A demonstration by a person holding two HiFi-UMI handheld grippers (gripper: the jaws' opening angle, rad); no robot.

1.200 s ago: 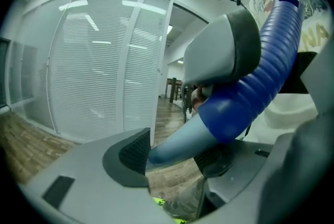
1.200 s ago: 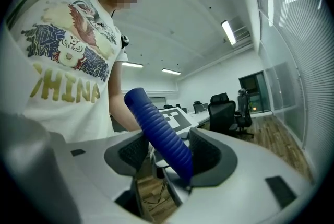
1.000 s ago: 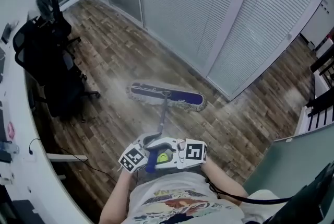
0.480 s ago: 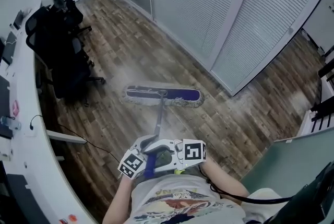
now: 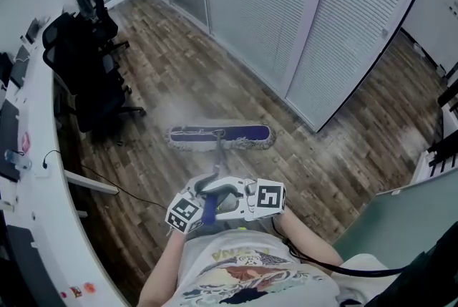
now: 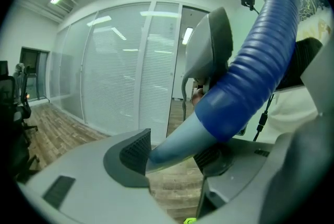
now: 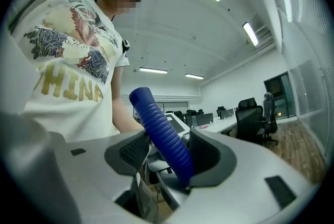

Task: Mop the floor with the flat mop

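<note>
Mop handle in my right claw: ribbed blue grip, matt, rubbery. In my left claw: smooth pale-blue shaft, slight sheen. Ahead of both: mop head fringed cloth, floor matt wood-grain planks.

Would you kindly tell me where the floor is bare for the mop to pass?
Bare: the wood floor between the mop head and the blinded glass wall, and the stretch right of it toward the partition. Crowded: the left, where black office chairs stand by the white desk.
</note>
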